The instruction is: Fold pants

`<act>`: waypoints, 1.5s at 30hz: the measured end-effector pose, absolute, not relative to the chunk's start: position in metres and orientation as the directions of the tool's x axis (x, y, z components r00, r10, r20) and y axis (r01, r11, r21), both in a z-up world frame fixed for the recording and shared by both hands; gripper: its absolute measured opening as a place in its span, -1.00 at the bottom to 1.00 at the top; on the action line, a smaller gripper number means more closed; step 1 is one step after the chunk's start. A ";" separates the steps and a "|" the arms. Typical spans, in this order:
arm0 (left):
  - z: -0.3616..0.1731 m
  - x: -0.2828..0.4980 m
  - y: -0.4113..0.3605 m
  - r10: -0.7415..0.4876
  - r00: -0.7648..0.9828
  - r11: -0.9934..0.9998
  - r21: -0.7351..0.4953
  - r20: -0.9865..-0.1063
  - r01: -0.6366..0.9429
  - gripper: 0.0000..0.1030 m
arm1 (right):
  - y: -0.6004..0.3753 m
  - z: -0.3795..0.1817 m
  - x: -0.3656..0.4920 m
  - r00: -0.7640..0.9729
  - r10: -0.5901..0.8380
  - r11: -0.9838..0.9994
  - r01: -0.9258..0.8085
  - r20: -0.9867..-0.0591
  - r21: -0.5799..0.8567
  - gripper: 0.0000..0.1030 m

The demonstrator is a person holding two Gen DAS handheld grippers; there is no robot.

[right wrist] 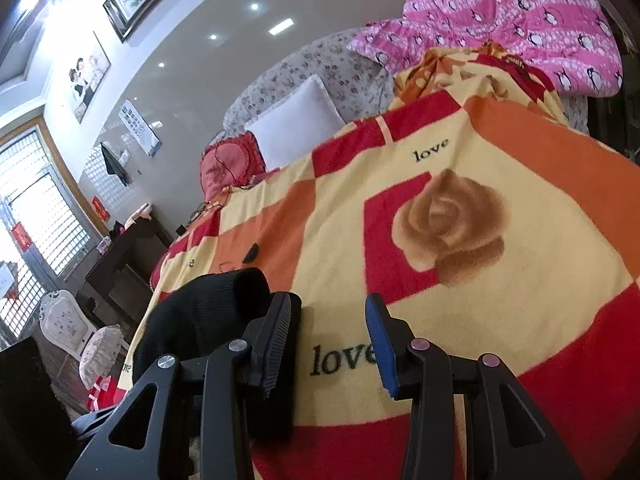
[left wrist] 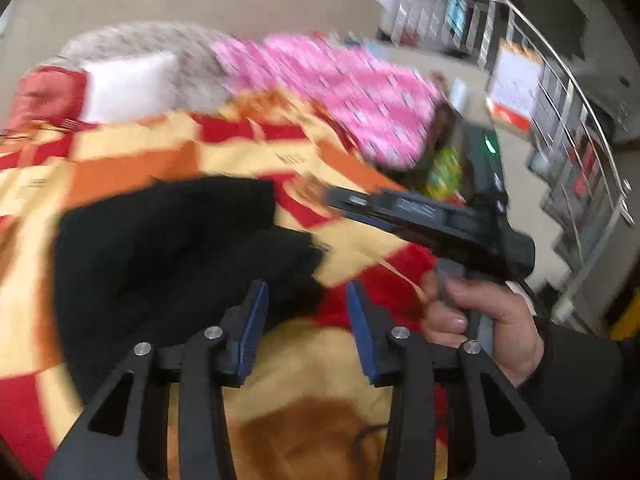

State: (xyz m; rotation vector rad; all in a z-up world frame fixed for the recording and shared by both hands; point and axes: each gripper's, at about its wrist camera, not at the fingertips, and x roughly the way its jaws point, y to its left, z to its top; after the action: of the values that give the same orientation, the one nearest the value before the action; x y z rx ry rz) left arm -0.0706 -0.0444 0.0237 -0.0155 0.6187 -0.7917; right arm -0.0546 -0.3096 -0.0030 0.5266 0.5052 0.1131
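We see black pants [left wrist: 160, 256] lying on the bed's blanket [right wrist: 520, 308], the one with red, orange and yellow squares. They are folded into a thick, soft bundle. In the right wrist view the pants [right wrist: 208, 308] sit near the blanket's left edge, with a rounded fold on top.

Home bedroom — blanket-covered bed [right wrist: 500, 168], white pillow [right wrist: 298, 120]; framed wall photos [right wrist: 90, 74], barred window [right wrist: 36, 208]

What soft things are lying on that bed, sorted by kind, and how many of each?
Pillows: 2, a white pillow and a red pillow
Blankets and quilts: 2, a patterned blanket and a pink quilt
Black pants: 1
Total: 5
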 end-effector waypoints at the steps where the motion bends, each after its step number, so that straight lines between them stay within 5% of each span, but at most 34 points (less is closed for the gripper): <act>1: 0.026 -0.073 -0.029 -0.653 0.570 0.737 -0.244 -0.499 0.631 -0.25 | -0.306 0.002 -0.060 0.883 0.228 0.872 0.002 -0.410 0.489 -0.20; 4: 0.025 -0.075 0.030 -0.569 0.675 0.822 -0.290 -0.470 0.490 -0.32 | -0.280 0.028 -0.076 0.887 0.321 0.905 -0.183 -0.333 0.385 -0.15; 6: 0.017 -0.068 0.048 -0.544 0.681 0.839 -0.328 -0.490 0.433 -0.74 | -0.251 0.045 -0.082 0.831 0.447 0.885 -0.358 -0.332 0.296 -0.05; 7: 0.014 -0.064 0.051 -0.537 0.676 0.843 -0.342 -0.504 0.415 -0.92 | -0.233 0.051 -0.080 0.781 0.503 0.864 -0.438 -0.371 0.249 -0.05; 10: 0.003 -0.053 0.056 -0.552 0.653 0.830 -0.415 -0.518 0.372 -0.99 | -0.198 0.048 -0.067 0.716 0.484 0.863 -0.486 -0.504 0.138 -0.10; 15: -0.021 -0.025 0.042 -0.573 0.579 0.815 -0.476 -0.581 0.330 -0.99 | -0.191 0.006 -0.048 0.639 0.387 0.880 -0.472 -0.665 0.058 -0.11; 22: 0.034 0.006 0.036 -0.599 0.615 0.795 -0.472 -0.513 0.380 -1.00 | -0.202 -0.002 -0.056 0.646 0.398 0.889 -0.448 -0.651 0.100 -0.09; 28: -0.009 0.085 0.011 -0.502 0.507 0.864 -0.432 -0.700 0.259 -0.97 | -0.209 -0.003 -0.050 0.631 0.438 0.877 -0.455 -0.641 0.152 -0.08; 33: 0.000 0.073 0.012 -0.476 0.547 0.877 -0.419 -0.689 0.235 -0.99 | -0.212 -0.003 -0.049 0.624 0.456 0.871 -0.460 -0.635 0.174 -0.08; 37: 0.032 0.045 0.021 -0.459 0.666 0.880 -0.407 -0.588 0.247 -0.99 | -0.211 -0.003 -0.049 0.625 0.453 0.872 -0.461 -0.636 0.168 -0.08; 40: 0.001 0.068 0.012 -0.429 0.585 0.899 -0.386 -0.688 0.205 -0.99 | -0.209 -0.003 -0.048 0.623 0.453 0.870 -0.467 -0.637 0.161 -0.02; 45: 0.004 0.066 0.007 -0.428 0.592 0.902 -0.363 -0.682 0.234 -0.99 | -0.210 0.019 -0.049 0.634 0.456 0.872 -0.459 -0.625 0.171 -0.03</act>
State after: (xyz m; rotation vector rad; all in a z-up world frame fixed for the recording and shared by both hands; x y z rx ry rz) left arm 0.0663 0.0073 0.0035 -0.2465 0.8547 -0.3895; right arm -0.0490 -0.2104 0.0194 -0.0047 0.7129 0.5234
